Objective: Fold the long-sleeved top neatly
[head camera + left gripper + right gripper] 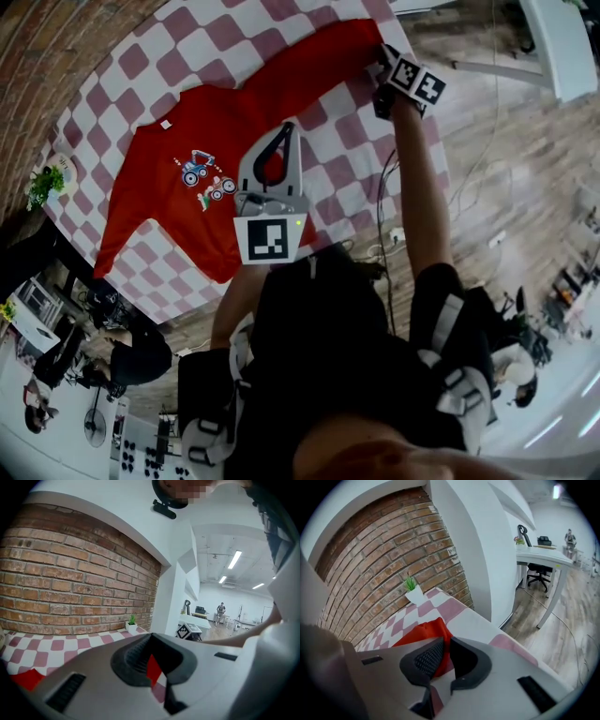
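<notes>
The red long-sleeved top point(206, 141), with a small printed picture on the chest, lies spread flat on the pink-and-white checked tablecloth point(337, 131). Its right sleeve point(319, 66) runs out toward the table's far right corner. At the cuff my right gripper point(380, 58) is shut, and the right gripper view shows the red cuff point(426, 632) pinched between its pads point(446, 641). My left gripper point(286, 129) hovers over the top's lower right side with its jaws shut point(151, 639). Only a red sliver of cloth point(153, 667) shows through its gap.
A brick wall point(56, 47) borders the table's far side, with a small potted plant point(47, 183) at the left corner. The table's right edge drops to a wooden floor point(506, 141) with cables point(389, 234). A white desk point(562, 47) stands beyond.
</notes>
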Available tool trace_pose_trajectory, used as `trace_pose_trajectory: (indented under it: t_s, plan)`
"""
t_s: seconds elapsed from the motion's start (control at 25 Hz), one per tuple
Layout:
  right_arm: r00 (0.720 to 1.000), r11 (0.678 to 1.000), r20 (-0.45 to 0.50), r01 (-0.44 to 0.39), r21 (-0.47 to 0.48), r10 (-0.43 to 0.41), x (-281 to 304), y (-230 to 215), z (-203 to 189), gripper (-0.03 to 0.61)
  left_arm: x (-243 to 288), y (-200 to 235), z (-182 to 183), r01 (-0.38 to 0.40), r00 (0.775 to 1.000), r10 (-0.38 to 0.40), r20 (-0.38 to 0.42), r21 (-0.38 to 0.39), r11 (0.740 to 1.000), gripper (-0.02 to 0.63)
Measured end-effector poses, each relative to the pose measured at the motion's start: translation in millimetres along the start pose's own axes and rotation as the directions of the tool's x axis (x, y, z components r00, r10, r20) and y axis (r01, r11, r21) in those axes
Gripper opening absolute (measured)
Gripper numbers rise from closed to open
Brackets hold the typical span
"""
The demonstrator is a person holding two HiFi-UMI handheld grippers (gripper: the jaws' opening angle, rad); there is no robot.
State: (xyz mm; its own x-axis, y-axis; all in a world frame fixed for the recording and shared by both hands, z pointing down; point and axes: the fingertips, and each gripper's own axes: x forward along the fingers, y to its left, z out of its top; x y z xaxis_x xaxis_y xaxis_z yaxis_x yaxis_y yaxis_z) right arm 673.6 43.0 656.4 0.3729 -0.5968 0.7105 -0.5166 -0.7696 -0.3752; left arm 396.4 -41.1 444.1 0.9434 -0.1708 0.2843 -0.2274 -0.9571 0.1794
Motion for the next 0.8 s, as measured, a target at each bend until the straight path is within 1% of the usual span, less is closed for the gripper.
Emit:
trace_pose_trajectory:
  t_s: [0.16,0.36,0.64,0.72,0.8]
  plan:
    - [1.000,1.000,0.023,0.014,-0.006,-0.014,-10.3,-6.0,7.3,0.037,-7.1,-1.4,6.4,-0.012,1.000,0.012,0.014,-0.006,1.000,0.005]
    - [0.998,0.999,0.051,0.022,-0.029,-0.021,-27.2,-7.8,19.2,0.034,-17.1,-5.7,12.3,-0.017,1.000,0.017,0.016,0.018,1.000,0.005]
    - [0.993,0.995,0.121,0.012,-0.097,0.000,-67.7,5.2,39.5,0.031,-40.7,-17.8,25.4,-0.036,0.998,0.036,0.045,0.004,0.999,0.005]
    - [0.990,0.992,0.142,0.004,-0.126,0.014,-82.1,12.2,45.4,0.031,-49.9,-22.0,28.9,-0.042,0.998,0.042,0.045,-0.005,0.999,0.005]
    - [0.986,0.987,0.164,-0.007,-0.163,0.034,-98.1,22.5,51.2,0.031,-59.8,-25.2,33.3,-0.048,0.997,0.047,0.053,0.005,0.999,0.005]
